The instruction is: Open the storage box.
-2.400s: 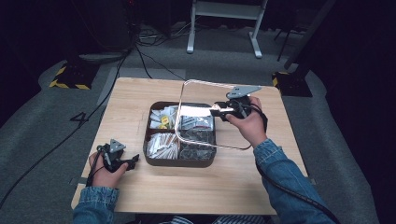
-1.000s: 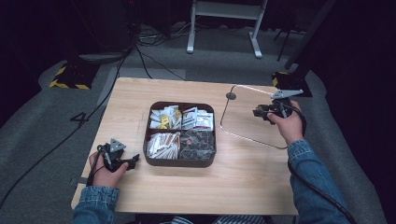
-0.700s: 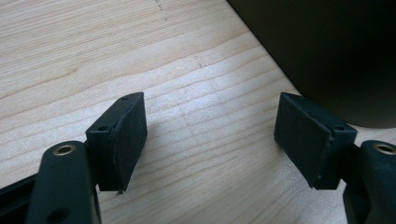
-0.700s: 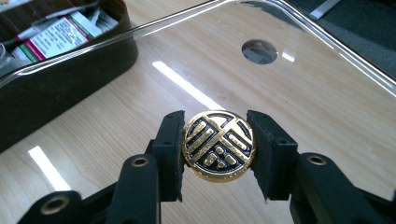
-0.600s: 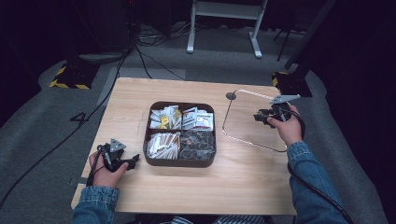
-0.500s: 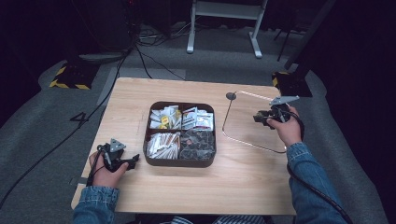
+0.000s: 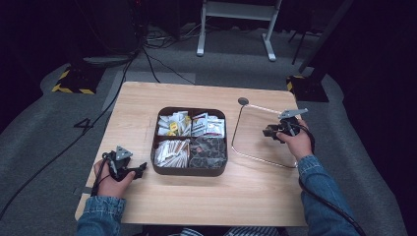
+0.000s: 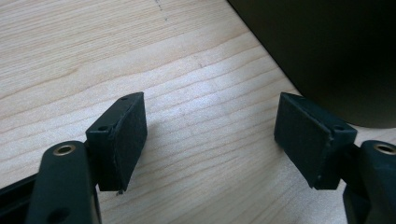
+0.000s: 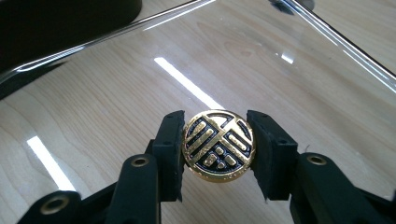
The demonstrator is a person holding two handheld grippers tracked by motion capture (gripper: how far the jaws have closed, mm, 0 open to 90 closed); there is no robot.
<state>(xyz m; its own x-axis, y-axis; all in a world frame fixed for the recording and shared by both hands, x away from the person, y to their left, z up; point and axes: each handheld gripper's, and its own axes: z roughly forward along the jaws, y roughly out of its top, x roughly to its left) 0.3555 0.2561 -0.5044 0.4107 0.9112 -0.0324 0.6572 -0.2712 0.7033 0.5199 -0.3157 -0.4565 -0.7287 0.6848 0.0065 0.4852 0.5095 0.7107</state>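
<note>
Resting at the lower left of the high view, the left tool point(image 7: 140, 169) stands wide and empty on bare bench point(image 7: 246, 196), just beside the dark divided tray point(image 7: 189, 171) of packets at centre. Right of the tray, the right tool point(image 7: 268, 132) clamps the gold-and-black round knob point(image 9: 218, 145) of a clear glass lid point(image 7: 260, 130) lying on open bench near the right edge.

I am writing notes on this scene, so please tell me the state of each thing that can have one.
Glass lid: off the box, on the table to its right, far edge slightly raised.
Gold knob: clamped between the jaws.
Snack box: uncovered, four compartments filled.
Right gripper: shut on the knob.
Left gripper: open, nothing between its jaws, beside the box.
</note>
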